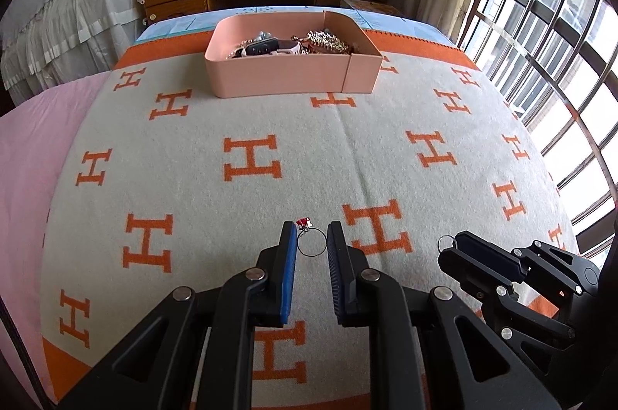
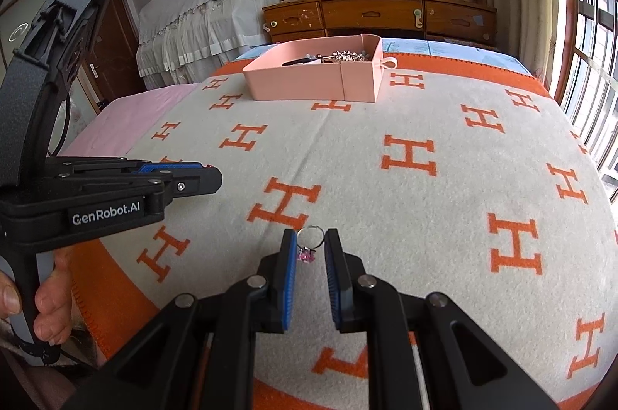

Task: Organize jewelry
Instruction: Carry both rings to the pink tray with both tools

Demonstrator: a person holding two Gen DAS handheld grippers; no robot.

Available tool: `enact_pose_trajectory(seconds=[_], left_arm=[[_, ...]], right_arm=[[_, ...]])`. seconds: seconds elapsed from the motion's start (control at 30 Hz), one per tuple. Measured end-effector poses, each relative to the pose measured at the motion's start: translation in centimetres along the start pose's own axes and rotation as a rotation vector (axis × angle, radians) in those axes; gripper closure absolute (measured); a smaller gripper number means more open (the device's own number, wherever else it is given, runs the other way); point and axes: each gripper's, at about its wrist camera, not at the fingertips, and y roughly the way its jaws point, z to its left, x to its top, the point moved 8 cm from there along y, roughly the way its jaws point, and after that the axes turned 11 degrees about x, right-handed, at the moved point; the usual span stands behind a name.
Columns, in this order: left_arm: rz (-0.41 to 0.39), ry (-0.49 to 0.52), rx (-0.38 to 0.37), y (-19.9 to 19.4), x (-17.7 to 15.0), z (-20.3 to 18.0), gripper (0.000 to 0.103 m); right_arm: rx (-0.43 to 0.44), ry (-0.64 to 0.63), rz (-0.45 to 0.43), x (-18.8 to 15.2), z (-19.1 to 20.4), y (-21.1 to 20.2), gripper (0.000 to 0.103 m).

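A bed (image 1: 34,147) is covered by an orange-H patterned blanket (image 1: 247,109). A pink jewelry box (image 1: 289,74) is set on it at the far end.

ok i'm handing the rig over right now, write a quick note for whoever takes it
Left gripper: a thin ring with a red charm sits between its fingers, which look closed on the band.
Right gripper: closed the same way on a silver ring with a pink stone.
Both hang low over the H-pattern blanket, near its front edge.
Done: the pink box at the far end of the blanket already holds a watch and gold pieces.
Left: carry both rings forward to the box and release them inside.
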Motion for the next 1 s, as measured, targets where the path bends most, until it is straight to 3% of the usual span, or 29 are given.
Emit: enact_pose_trajectory(seconds=[0.23, 0.6, 0.87, 1.0], left_arm=[[-0.087, -0.076, 0.005, -1.2, 4.9, 2.4, 0.089], [-0.162, -0.194, -0.026, -1.5, 14.0, 6.8, 0.089], [-0.152, -0.163, -0.052, 0.1, 19.0, 7.3, 0.089], [-0.111, -0.132, -0.092, 2.7, 21.8, 6.8, 0.089]], right_arm=[[0.035, 0.006, -0.002, 4.2, 0.5, -0.5, 0.088], [0.030, 0.041, -0.080, 15.5, 0.0, -0.3, 0.088], [0.030, 0.082, -0.065, 21.2, -1.4, 3.1, 0.088], [0.028, 0.130, -0.047, 22.9, -3.0, 5.8, 0.088]])
